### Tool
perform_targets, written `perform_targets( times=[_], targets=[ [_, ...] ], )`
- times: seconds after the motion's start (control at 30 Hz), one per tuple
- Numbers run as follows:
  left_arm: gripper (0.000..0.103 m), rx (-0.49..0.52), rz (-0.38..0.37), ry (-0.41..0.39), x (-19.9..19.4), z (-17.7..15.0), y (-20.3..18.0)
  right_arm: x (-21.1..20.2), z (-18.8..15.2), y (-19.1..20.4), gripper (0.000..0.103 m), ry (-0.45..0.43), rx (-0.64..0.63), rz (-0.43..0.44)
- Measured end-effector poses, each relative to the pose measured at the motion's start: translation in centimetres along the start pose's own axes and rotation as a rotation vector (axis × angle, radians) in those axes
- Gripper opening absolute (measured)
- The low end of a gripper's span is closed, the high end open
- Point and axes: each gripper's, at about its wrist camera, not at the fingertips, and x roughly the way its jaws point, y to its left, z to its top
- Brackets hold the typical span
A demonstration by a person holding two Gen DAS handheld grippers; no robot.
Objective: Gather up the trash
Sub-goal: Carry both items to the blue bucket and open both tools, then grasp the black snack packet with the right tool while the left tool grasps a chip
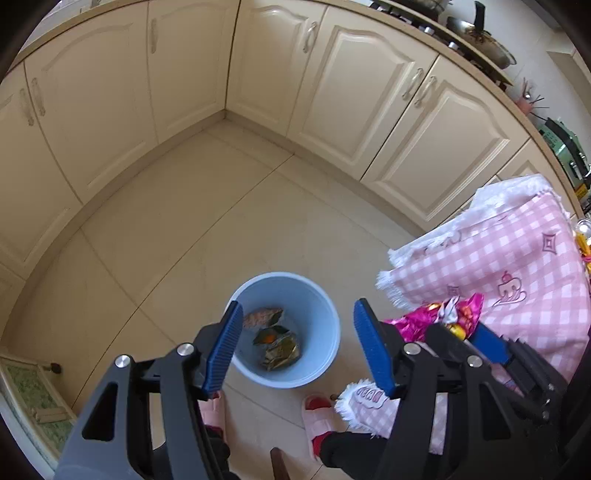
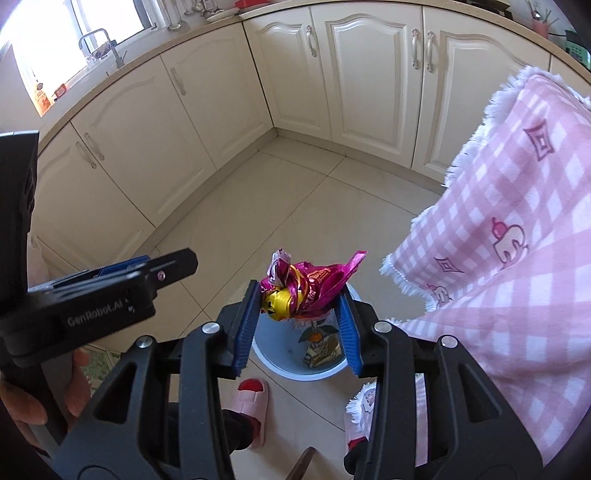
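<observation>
A light blue bin [image 1: 317, 302] stands on the tiled floor, with several crumpled wrappers [image 1: 277, 343] in its bottom. It also shows in the right wrist view [image 2: 291, 369]. My left gripper [image 1: 295, 328] is open and empty, held above the bin. My right gripper [image 2: 299, 302] is shut on a crumpled magenta and yellow foil wrapper [image 2: 306, 284] and holds it above the bin's rim. That wrapper also shows in the left wrist view [image 1: 436, 317], beside the table's edge.
A table under a pink checked cloth [image 2: 517, 229] fills the right side. Cream kitchen cabinets [image 1: 258, 74] wrap the corner behind. The person's feet in pink slippers [image 1: 317, 413] stand close to the bin. A stove with pans [image 1: 476, 33] sits on the counter.
</observation>
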Motion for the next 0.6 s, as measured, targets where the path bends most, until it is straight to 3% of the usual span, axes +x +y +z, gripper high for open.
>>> perform_targets(
  times=[0.23,0.47,0.6],
  targets=[
    [0.061,-0.024,0.008,-0.027,-1.6,0.1,1.0,-0.2,1.4,1.8,0.041,-0.029,-0.027,0.009],
    [0.061,-0.025,0.02,-0.105,-5.3,0.6,1.2,-2.3,2.9,2.6,0.055,-0.098,-0.048,-0.019],
    [0.061,-0.018,0.026,-0.135,-7.4,0.4,0.8,-4.2,2.9,2.7,0.055,-0.13,-0.045,-0.02]
  ],
)
